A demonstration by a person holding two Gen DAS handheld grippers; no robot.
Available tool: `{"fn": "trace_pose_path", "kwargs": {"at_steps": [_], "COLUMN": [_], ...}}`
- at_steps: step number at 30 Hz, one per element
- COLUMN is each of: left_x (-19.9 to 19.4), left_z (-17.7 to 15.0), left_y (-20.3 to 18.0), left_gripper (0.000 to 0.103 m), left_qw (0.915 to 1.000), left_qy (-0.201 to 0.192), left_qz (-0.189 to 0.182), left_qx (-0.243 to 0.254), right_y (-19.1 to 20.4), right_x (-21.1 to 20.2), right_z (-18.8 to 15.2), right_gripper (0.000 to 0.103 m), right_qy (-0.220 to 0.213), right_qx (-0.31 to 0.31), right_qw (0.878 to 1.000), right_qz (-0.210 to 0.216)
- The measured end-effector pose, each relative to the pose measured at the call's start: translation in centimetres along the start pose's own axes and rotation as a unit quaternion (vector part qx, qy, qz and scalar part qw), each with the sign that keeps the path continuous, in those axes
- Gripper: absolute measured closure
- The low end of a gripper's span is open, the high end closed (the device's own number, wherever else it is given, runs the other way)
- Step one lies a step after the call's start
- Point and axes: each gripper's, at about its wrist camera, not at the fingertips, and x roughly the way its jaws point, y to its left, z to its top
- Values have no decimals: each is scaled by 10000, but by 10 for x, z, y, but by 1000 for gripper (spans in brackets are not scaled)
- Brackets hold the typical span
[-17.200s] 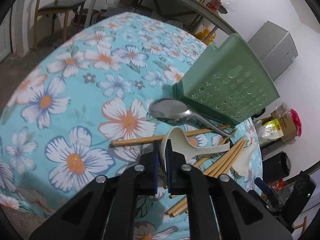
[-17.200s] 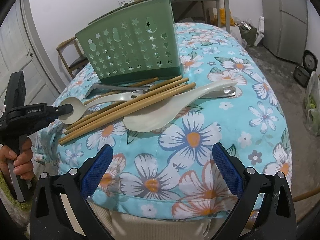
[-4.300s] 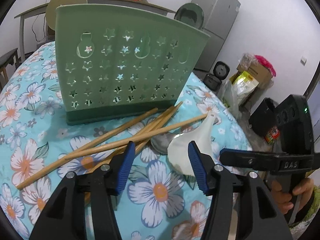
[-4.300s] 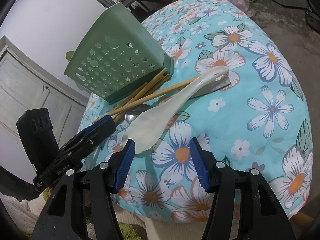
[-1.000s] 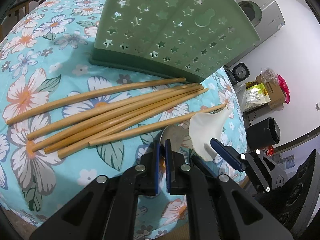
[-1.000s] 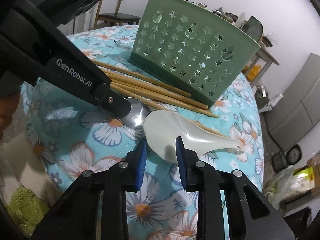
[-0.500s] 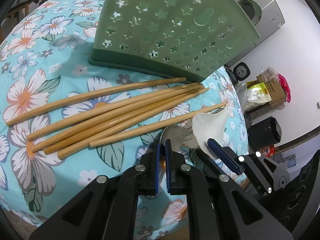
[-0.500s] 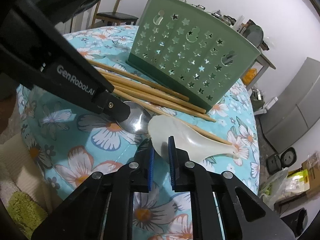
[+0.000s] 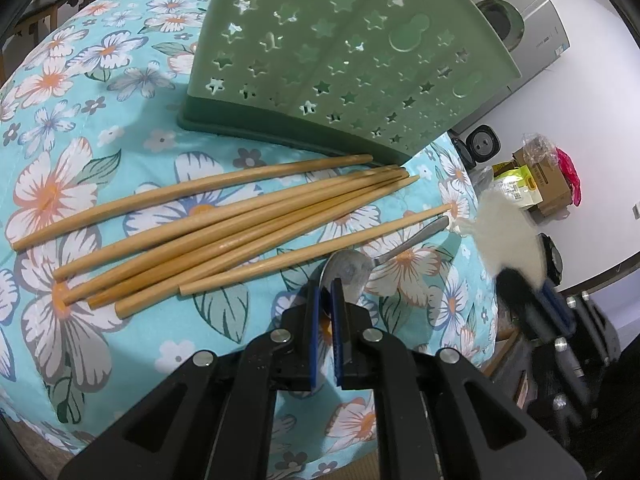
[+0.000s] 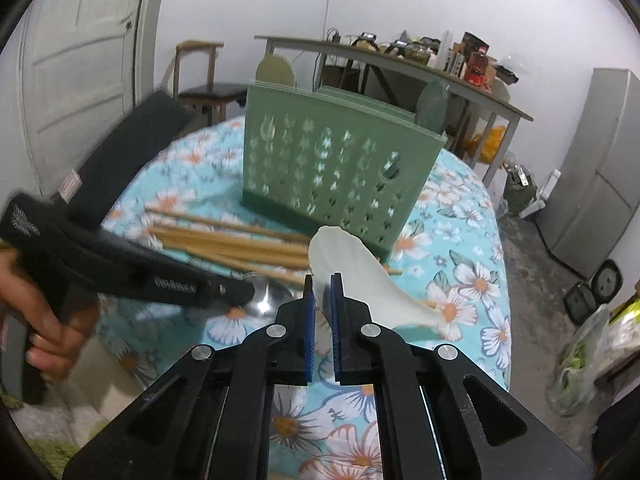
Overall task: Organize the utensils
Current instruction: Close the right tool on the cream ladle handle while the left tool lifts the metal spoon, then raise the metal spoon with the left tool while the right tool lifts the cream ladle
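Note:
My left gripper (image 9: 326,292) is shut on the bowl of a metal spoon (image 9: 352,268) that lies on the flowered tablecloth (image 9: 60,184); it also shows from the side as the left gripper (image 10: 240,292). Several wooden chopsticks (image 9: 224,224) lie fanned out in front of the green star-pierced utensil holder (image 9: 352,60). My right gripper (image 10: 322,284) has its jaws closing, the pads pressing on the rim of a white plastic spoon (image 10: 356,276), which hangs tilted above the cloth. The same white spoon (image 9: 508,232) is a blur at the right of the left wrist view.
The holder (image 10: 340,172) stands upright mid-table with two utensil heads sticking out of it. A hand (image 10: 52,332) grips the left tool. Behind are a wooden chair (image 10: 208,84), a cluttered side table (image 10: 420,64), a door (image 10: 80,60) and a grey fridge (image 10: 600,168).
My right gripper has shut on the white spoon and lifted it off the cloth, rolling as it rose. The left gripper has stayed put on the metal spoon.

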Motion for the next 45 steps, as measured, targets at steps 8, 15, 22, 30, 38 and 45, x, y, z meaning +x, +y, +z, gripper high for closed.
{"fn": "trace_pose_path", "kwargs": {"at_steps": [8,15,22,30,38,45], "left_x": [1,1,3,-5,-35,-59], "left_z": [0,-4,-7,-10,-12,-10], "left_y": [1,-4,-12,-20,-39,-53], "left_gripper": [96,95,93,98,102,102], "left_qw": [10000,9999,9982,9958,9886,9782], "left_qy": [52,-34,-246,-445,-891,-1297], "left_qz": [-40,60,288,414,503,621], "left_qx": [-29,128,457,684,1103,1500], "right_y": [-28,-35,-43,-48,-52,-55], "right_x": [-20,-23,-29,-35,-40,-42], "right_z": [12,13,12,13,18,20], "right_gripper": [100,100,101,102,103,103], "right_qy": [-234,-323,-402,-508,-628,-683], "right_qx": [695,914,1053,1148,1198,1273], "right_qw": [9971,9950,9934,9919,9907,9892], "right_qz": [213,252,221,168,162,230]}}
